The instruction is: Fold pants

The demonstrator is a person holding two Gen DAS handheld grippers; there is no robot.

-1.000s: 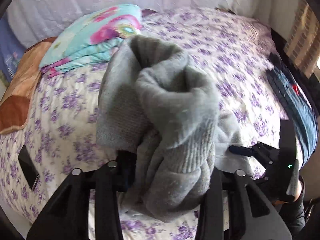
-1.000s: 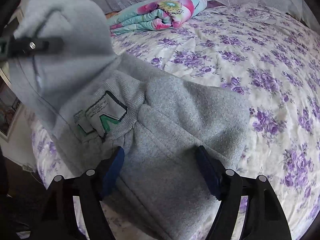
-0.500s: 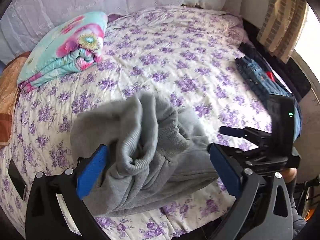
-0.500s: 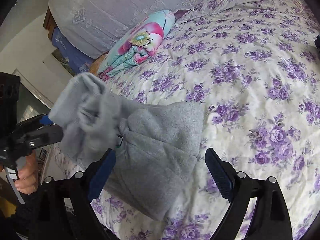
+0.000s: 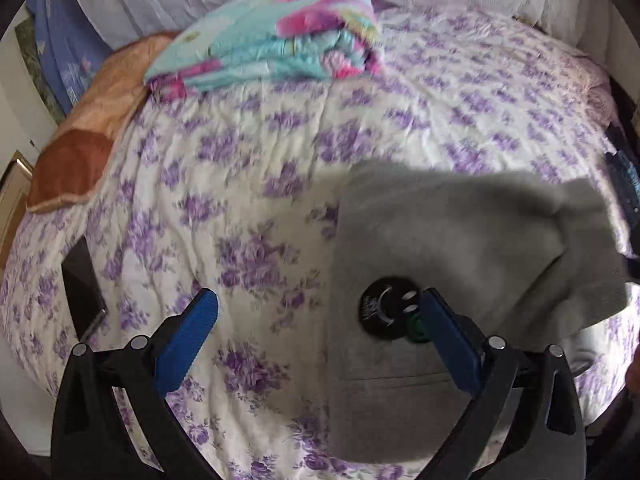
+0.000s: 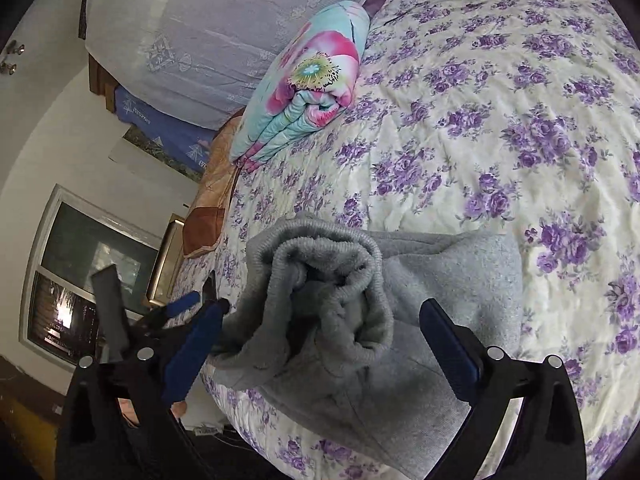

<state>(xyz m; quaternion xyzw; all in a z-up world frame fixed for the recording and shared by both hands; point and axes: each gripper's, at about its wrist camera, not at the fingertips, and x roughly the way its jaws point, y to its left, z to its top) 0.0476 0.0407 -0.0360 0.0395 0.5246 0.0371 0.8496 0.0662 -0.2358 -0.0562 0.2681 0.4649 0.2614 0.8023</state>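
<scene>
The grey pants lie on the flowered bedspread, a round black emblem facing up. My left gripper is open above the bed; its right pad hangs over the pants' left edge and nothing is between the pads. In the right wrist view the pants are bunched into a ribbed roll at the bed's near edge. My right gripper has its jaws opening, with that roll between them and the pads not pressing on it. A blue finger of the left gripper shows at the left.
A folded turquoise and pink quilt lies at the head of the bed beside a brown cushion. A flat black object rests near the left edge. Dark blue jeans lie at the right edge. A window is on the wall left.
The left gripper let go of the bunched pants, opened wide and swung down and left over the bedspread. The right gripper opened wider and rolled; the pants dropped onto the bed.
</scene>
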